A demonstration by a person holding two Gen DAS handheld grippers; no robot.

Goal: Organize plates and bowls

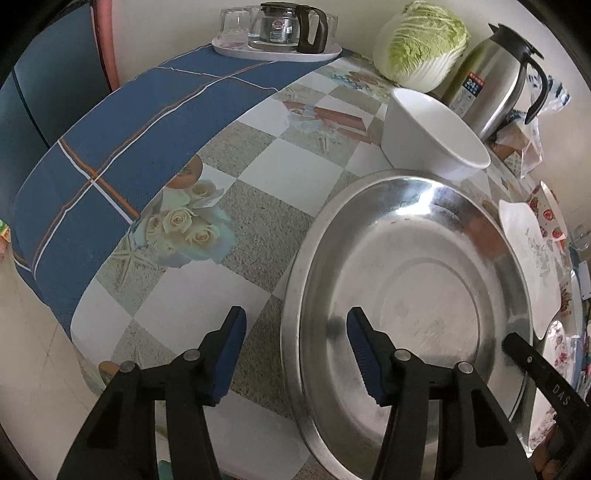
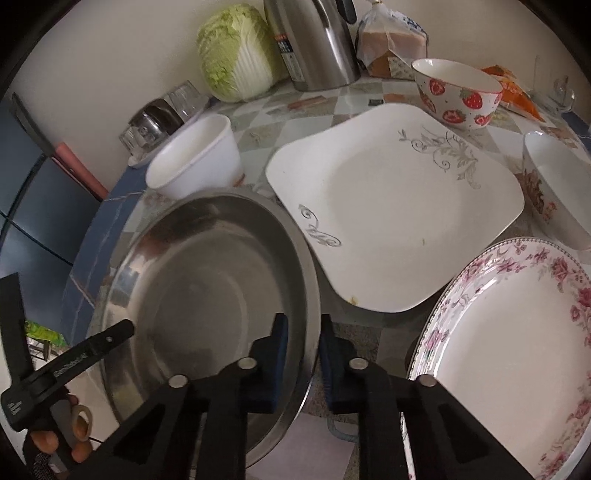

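Observation:
A large steel plate lies on the table; it also shows in the right wrist view. My left gripper is open, its fingers astride the plate's left rim. My right gripper has its jaws on either side of the plate's right rim, closed on it. A plain white bowl stands behind the steel plate. A white square plate, a pink-flowered round plate, a strawberry bowl and a brown-flowered bowl lie to the right.
A cabbage, a steel thermos jug and a tray with a glass coffee pot stand along the wall. Bagged bread and an orange packet lie at the back right. The table edge is at the left.

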